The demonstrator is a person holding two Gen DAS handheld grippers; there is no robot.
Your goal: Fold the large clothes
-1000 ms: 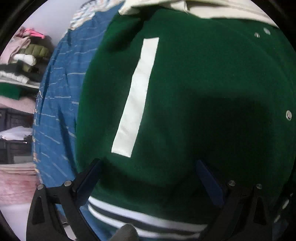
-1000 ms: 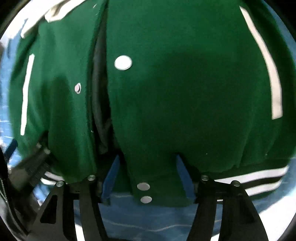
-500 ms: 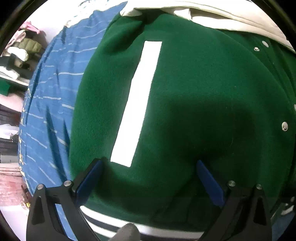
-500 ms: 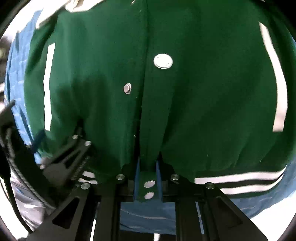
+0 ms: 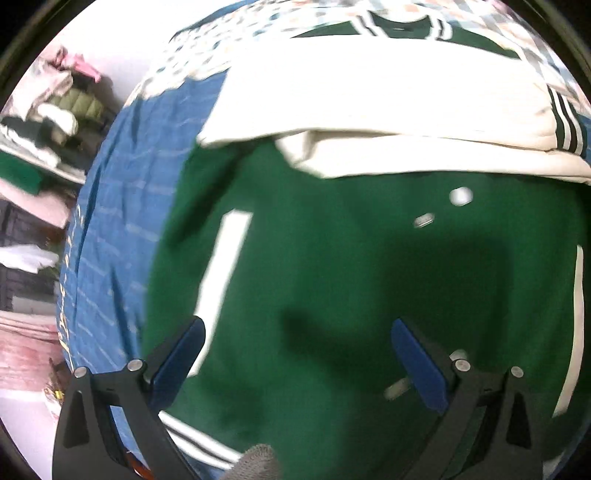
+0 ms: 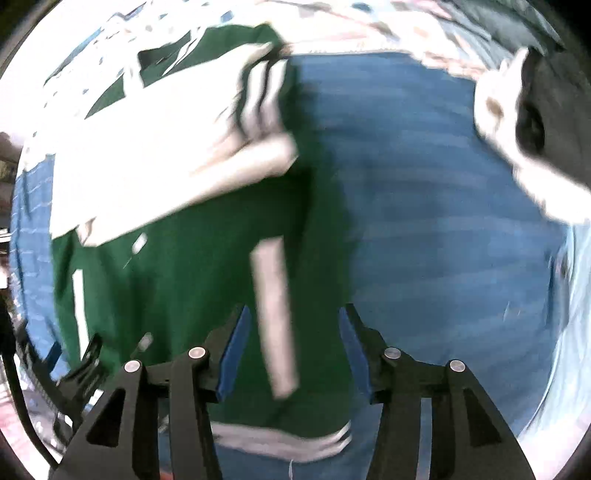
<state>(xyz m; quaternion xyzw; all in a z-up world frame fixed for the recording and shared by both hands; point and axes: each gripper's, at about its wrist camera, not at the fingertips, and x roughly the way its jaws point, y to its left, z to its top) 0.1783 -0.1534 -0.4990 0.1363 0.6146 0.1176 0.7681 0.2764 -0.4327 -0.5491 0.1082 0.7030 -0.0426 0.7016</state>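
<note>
A green varsity jacket with white pocket stripes, snap buttons and a striped hem lies flat on a blue quilted bed cover. Its cream sleeves are folded across the upper body. My left gripper is open and empty above the jacket's lower front. My right gripper is open and empty over the jacket's right side, near a white pocket stripe. The left gripper shows at the lower left of the right wrist view.
Shelves with piled clothes stand to the left of the bed. A black and white garment lies at the far right on the blue cover. A patterned sheet shows beyond the jacket.
My right gripper has opened, let go of the jacket's button placket and swung to the right. Both grippers have pulled back, so the cream sleeves now show.
</note>
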